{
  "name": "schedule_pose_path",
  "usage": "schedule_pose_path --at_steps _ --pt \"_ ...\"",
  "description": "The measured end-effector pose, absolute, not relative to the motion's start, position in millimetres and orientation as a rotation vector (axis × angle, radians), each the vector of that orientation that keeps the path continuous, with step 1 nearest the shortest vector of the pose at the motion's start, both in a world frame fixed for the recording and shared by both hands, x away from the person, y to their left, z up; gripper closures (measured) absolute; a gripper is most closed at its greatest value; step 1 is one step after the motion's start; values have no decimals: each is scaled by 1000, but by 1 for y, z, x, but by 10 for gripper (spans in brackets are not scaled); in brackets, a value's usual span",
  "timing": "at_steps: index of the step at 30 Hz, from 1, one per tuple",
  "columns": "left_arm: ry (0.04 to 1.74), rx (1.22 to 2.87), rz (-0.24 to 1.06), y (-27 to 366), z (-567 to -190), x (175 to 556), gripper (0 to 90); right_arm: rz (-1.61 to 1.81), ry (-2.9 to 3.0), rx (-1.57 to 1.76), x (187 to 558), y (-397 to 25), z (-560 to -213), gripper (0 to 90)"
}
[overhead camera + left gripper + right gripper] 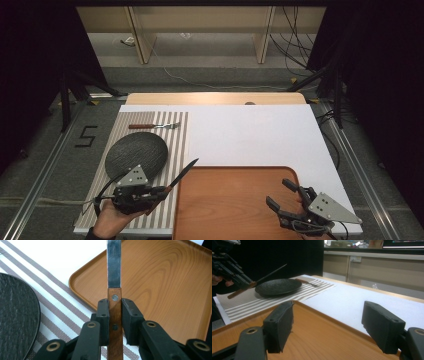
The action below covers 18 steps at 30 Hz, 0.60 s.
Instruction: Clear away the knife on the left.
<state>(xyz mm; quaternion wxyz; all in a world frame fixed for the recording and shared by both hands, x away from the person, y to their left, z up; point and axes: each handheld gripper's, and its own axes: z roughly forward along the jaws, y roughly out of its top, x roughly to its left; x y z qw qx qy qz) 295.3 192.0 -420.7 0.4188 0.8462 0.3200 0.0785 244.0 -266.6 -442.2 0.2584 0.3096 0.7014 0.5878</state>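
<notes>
My left gripper (pixel 161 190) (pixel 115 308) is shut on the wooden handle of a table knife (pixel 184 172) (pixel 114 265). The knife is held in the air, and its blade points forward and right over the near left corner of a wooden tray (pixel 230 205) (pixel 162 285). My right gripper (pixel 278 193) (pixel 330 326) stands open with nothing between its jaws, low over the tray's (pixel 312 340) right side. In the right gripper view the left gripper (pixel 229 268) and the tilted knife (pixel 265 275) show at the far left.
A dark round plate (pixel 135 152) (pixel 15 315) (pixel 278 286) lies on a striped placemat (pixel 177 135) (pixel 50 302) at the left. A wooden-handled fork (pixel 154 126) (pixel 308 282) lies beyond the plate. A white sheet (pixel 250 135) covers the table behind the tray.
</notes>
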Motion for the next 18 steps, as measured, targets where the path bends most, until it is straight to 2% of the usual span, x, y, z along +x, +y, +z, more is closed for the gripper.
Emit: schedule_pose_path --at_steps 4,7,18 --pt "799 2100 154 189 -423 296 767 1594 1903 840 244 -266 -442 265" --pt "802 2089 184 185 -424 295 767 1593 1903 840 244 -266 -442 266" --pt "775 2053 141 168 -425 294 768 1590 1906 840 244 -266 -443 266"
